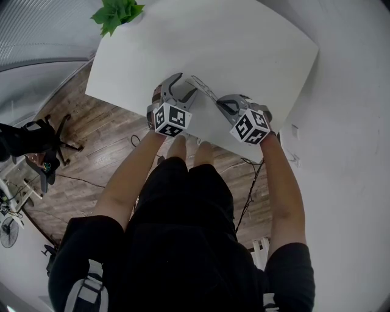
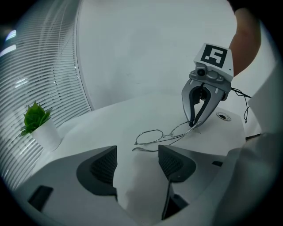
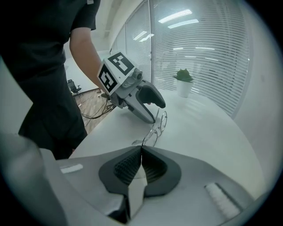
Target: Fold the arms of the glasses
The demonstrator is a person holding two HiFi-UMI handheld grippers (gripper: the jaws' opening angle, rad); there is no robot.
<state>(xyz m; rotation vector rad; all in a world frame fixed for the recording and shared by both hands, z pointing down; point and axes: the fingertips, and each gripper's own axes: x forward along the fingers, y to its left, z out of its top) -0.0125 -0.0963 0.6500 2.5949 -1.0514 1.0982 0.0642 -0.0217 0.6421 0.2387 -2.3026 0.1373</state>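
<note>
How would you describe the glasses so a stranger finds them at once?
On the white table, the glasses lie just ahead of the left gripper. They are the only thin wire frame, with one end pinched in the right gripper.

On the counter (image 1: 256, 49): glasses (image 1: 204, 90). Just left of the glasses, left gripper (image 1: 187, 84); at their right end, right gripper (image 1: 217, 102); far behind-left, plant (image 1: 116, 13).

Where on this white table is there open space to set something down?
The table beyond the glasses, from the potted plant to the far right corner, is bare. The near edge is crowded: the glasses are there, the right gripper shut on them, the left gripper open beside them.
</note>
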